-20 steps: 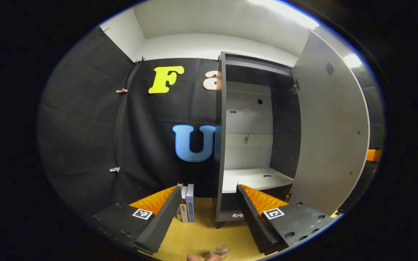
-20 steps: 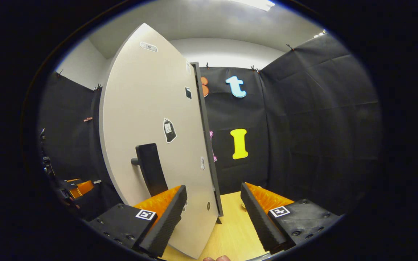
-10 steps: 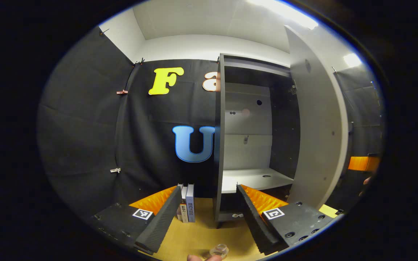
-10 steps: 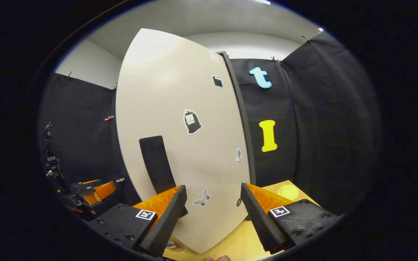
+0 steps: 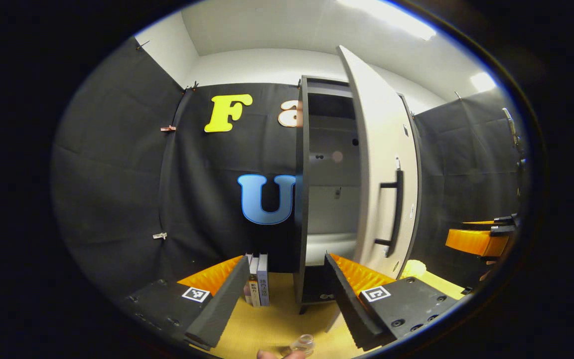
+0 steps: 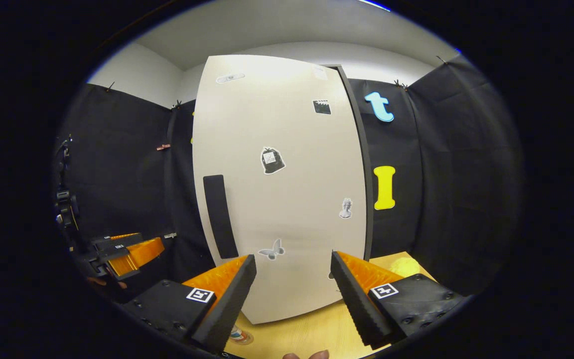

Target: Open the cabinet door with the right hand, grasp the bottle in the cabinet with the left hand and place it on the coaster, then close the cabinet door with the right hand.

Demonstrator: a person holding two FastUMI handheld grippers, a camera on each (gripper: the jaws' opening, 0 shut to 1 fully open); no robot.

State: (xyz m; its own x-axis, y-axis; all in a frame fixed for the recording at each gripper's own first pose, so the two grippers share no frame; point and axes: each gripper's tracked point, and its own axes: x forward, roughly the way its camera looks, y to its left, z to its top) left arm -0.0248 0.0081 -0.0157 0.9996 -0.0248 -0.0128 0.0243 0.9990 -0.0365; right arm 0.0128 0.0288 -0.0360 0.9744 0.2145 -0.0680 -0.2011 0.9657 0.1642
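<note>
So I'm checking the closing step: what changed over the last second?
The pale grey cabinet door with its black bar handle swung from wide open to nearly shut. Both the right gripper and the left gripper stayed open, holding nothing. The small clear bottle and the books on the wooden table stayed put.

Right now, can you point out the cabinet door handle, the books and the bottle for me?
door handle (image 6: 219, 215), right gripper view, middle of the dark bar.
books (image 5: 258, 279), left gripper view, on the spines.
bottle (image 5: 305, 343), left gripper view, its clear top.
</note>
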